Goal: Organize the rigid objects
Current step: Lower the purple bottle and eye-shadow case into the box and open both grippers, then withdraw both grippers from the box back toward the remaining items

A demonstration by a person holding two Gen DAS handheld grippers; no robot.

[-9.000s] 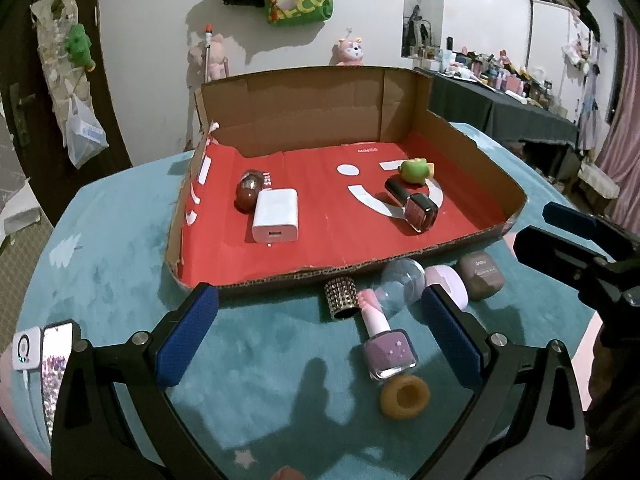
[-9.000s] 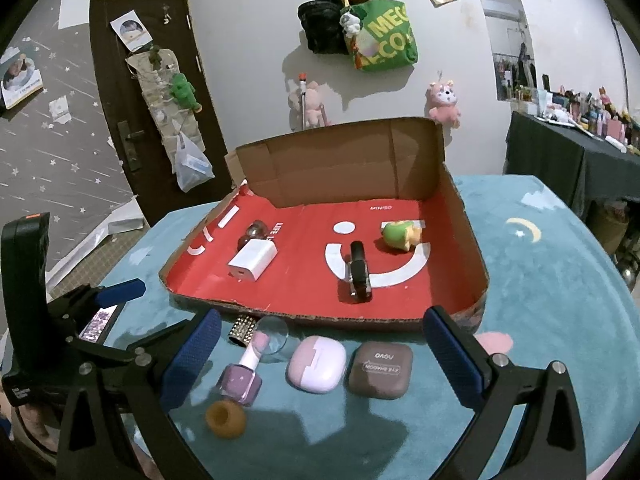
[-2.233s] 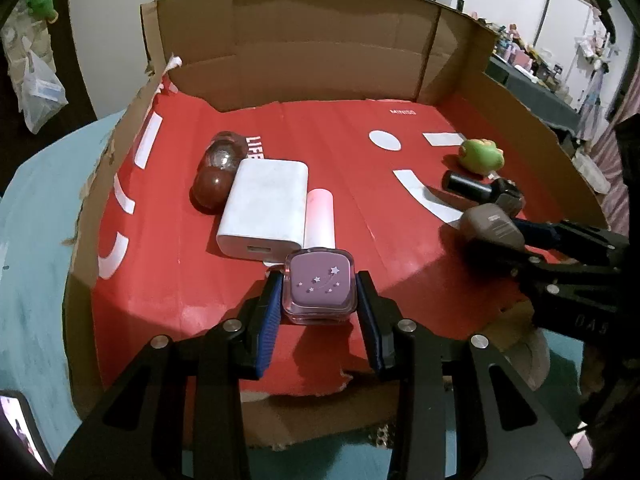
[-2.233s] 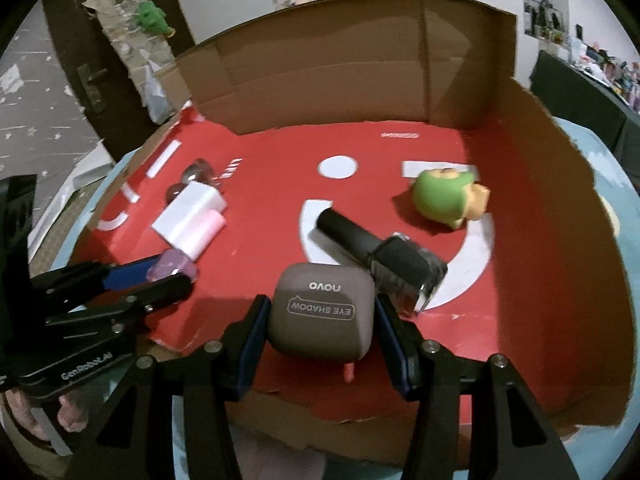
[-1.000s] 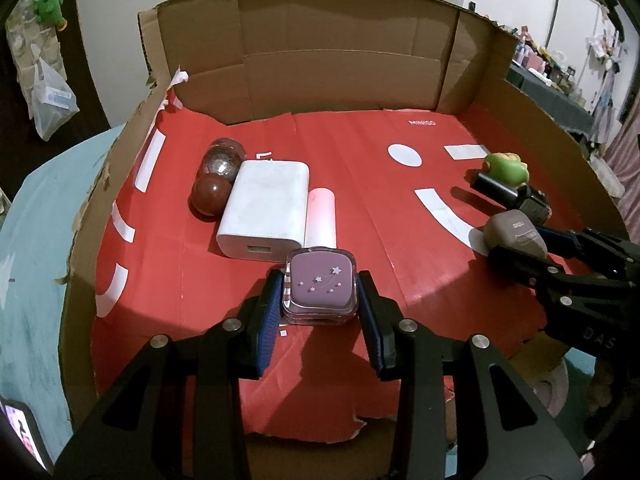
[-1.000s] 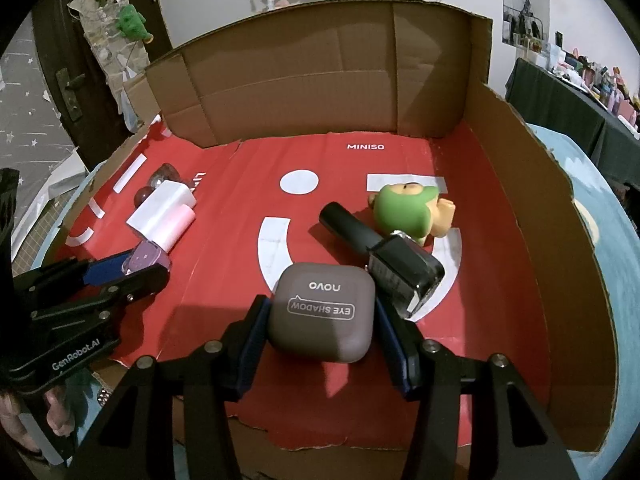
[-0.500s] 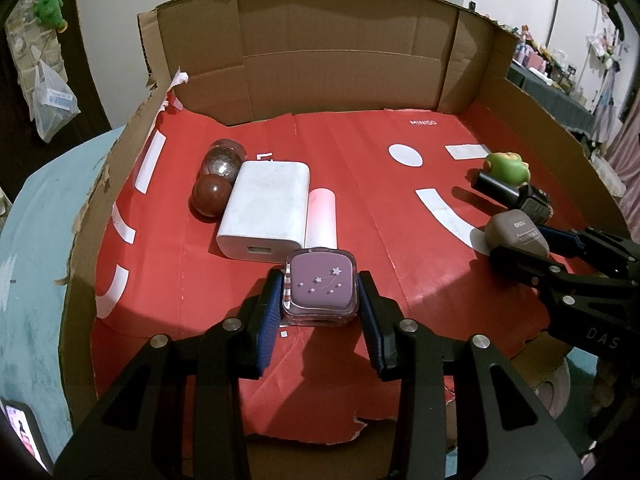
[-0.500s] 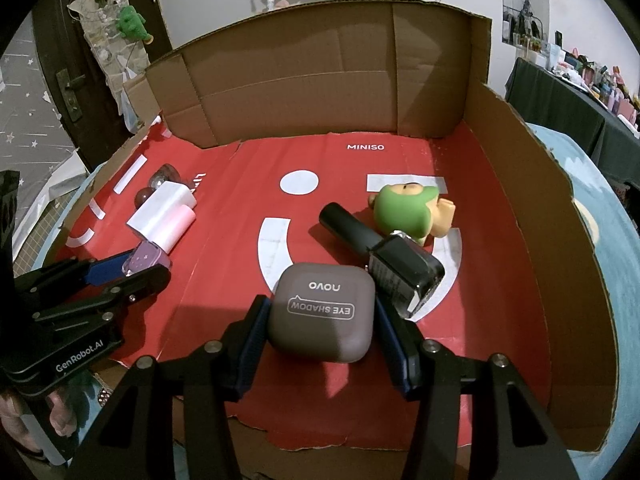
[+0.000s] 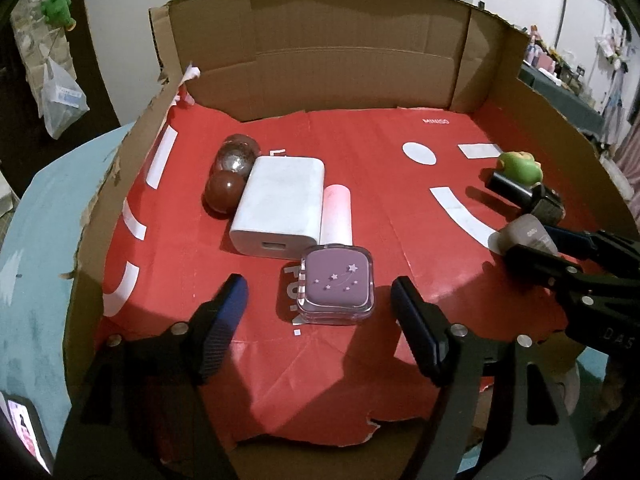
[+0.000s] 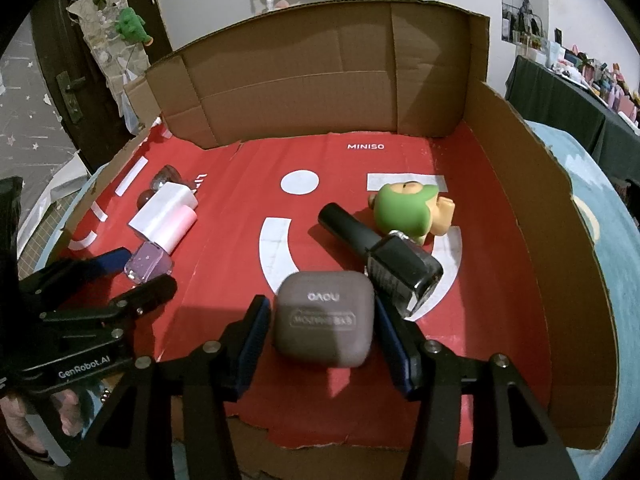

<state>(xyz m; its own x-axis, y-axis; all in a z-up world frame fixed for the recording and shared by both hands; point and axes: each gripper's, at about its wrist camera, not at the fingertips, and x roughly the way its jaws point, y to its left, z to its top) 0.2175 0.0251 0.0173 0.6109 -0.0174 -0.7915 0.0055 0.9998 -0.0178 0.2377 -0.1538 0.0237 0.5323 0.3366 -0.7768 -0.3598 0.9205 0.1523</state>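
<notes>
A purple nail polish bottle [image 9: 336,286] with a pink cap [image 9: 337,216] lies on the red floor of the cardboard box [image 9: 352,68]. My left gripper [image 9: 320,314] is opening; the bottle lies between its fingers [image 9: 224,308], clear of both pads. In the right wrist view a brown eye shadow case [image 10: 324,320] rests on the red floor between the fingers [image 10: 252,332] of my right gripper [image 10: 322,338]. Its jaws are opening, with a thin gap showing at the left pad. Each gripper shows in the other view: left gripper [image 10: 136,276], right gripper [image 9: 532,244].
Inside the box lie a white charger [image 9: 280,208], two brown balls [image 9: 226,196], a green toy [image 10: 408,212] and a black nail polish bottle [image 10: 380,252] touching the case's right side. The box stands on a teal cloth [image 9: 32,220]. A phone [image 9: 24,432] lies at the left.
The left jaws have spread wide off the purple bottle, which now lies free. The right jaws have widened slightly and the brown case has settled onto the floor. Neither hand has shifted.
</notes>
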